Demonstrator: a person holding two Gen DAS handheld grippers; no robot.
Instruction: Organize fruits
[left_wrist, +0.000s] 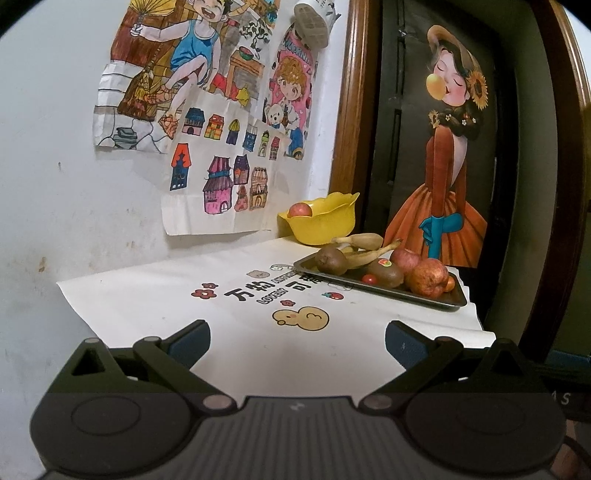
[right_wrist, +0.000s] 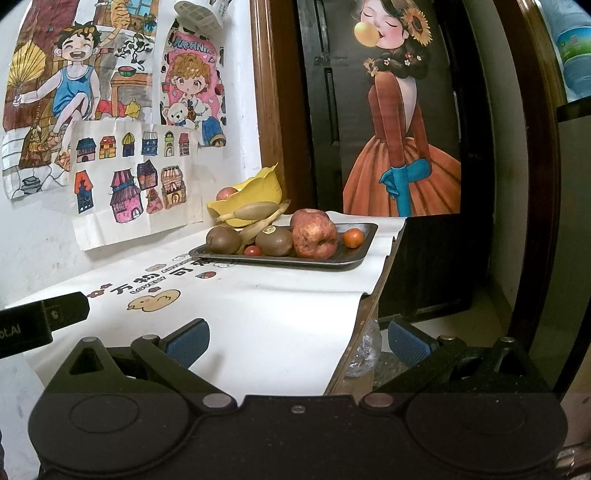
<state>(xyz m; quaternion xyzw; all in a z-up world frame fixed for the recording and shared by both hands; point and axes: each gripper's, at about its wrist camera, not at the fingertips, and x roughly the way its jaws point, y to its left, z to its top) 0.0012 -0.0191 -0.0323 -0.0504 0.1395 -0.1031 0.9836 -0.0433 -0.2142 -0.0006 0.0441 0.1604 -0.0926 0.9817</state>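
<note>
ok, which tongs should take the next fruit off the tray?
Right, probably. Right tongs face the tray head-on; from the left tongs it sits off to the right. Both open, empty.

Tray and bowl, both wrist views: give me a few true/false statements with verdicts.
1. Both hand-held grippers, left and right, are open and empty. True.
2. The yellow bowl holds no fruit. False: one red apple sits in it.
3. Two kiwis lie on the tray. True: one plain, one with a sticker.
4. The tray is stacked inside the bowl. False: it lies flat on the white printed cloth, in front of the bowl.
5. The right hand-held gripper grips a banana. False: the bananas lie on the tray, untouched.
</note>
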